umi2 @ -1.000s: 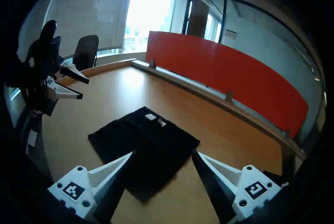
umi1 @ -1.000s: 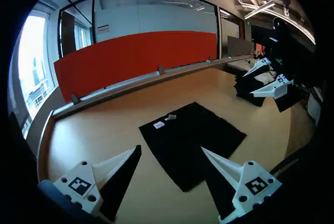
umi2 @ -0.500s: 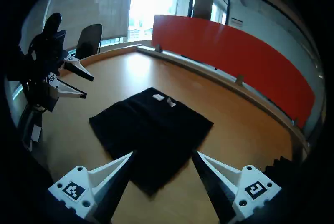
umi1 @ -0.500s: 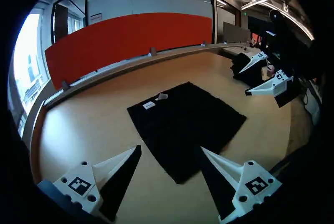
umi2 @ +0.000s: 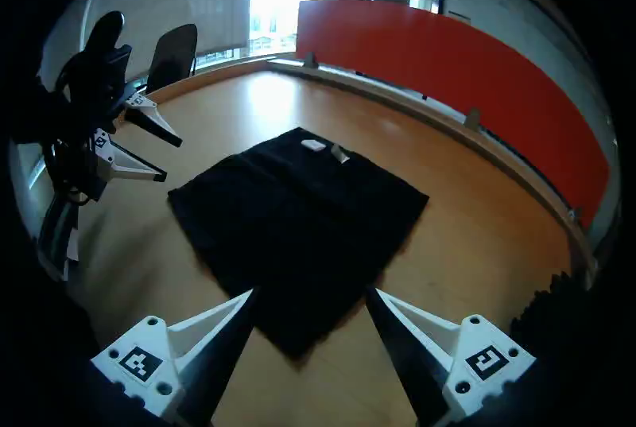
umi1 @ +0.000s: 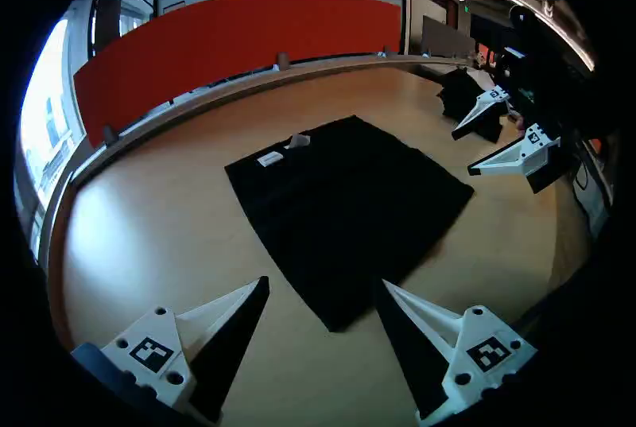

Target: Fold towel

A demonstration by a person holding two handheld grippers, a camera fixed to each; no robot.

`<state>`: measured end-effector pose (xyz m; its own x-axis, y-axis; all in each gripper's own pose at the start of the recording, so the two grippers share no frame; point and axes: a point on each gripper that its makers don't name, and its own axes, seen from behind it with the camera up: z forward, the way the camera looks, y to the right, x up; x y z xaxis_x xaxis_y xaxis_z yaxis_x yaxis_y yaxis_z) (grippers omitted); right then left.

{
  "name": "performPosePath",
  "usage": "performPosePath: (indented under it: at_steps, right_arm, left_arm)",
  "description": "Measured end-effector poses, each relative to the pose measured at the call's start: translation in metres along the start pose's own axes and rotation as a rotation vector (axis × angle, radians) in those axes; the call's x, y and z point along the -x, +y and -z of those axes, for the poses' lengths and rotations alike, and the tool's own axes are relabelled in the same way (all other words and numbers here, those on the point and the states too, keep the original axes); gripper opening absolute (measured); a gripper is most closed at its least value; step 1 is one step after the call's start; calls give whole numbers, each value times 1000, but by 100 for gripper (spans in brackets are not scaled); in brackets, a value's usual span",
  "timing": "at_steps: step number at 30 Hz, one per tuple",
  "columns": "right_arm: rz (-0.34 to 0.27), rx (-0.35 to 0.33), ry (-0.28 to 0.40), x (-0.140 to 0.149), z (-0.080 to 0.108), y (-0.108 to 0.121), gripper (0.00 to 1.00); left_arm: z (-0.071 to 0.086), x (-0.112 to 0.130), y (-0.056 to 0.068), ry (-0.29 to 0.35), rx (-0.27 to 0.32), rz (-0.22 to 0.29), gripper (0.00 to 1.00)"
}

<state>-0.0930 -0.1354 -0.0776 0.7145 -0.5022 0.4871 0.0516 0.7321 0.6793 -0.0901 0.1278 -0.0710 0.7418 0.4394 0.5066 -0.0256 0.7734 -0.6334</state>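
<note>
A black towel [umi1: 346, 196] lies flat on the wooden table [umi1: 143, 228], with two small white tags [umi1: 270, 159] near its far edge. In the left gripper view my left gripper [umi1: 322, 296] hovers open above the towel's near corner. The right gripper [umi1: 497, 137] stands open at the right, held by a person in dark clothes. In the right gripper view the same towel [umi2: 298, 216] spreads ahead, its near corner between the fingers of my open right gripper [umi2: 310, 304]. The left gripper [umi2: 147, 145] is open at the left beyond the towel.
A long red divider panel [umi1: 230, 37] runs along the table's far edge. Two dark office chairs [umi2: 171, 61] stand by the bright window in the right gripper view. A dark pile [umi1: 461, 93] lies on the table at the far right of the left gripper view.
Both grippers have tipped downward and come closer to the towel, which now looks larger and lies nearer the fingertips. Both stay open, and the towel has not moved.
</note>
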Motion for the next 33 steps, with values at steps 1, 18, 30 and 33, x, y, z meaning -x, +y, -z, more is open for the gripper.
performPosePath:
  at_steps: [1,18,30,33]
  right_arm:
    - [0,-4,-8,3,-1,-1,100]
    - [1,-45,-122,47,-11,-3,95]
    - [-6,-69,-148,58,-10,-5,81]
    - [-6,-75,-147,59,-9,-6,75]
  left_arm:
    - [-2,3,1,-10,3,2,94]
    - [-24,39,12,-145,51,-3,94]
    - [-31,47,17,-183,64,-18,91]
    - [-31,47,15,-183,57,-26,89]
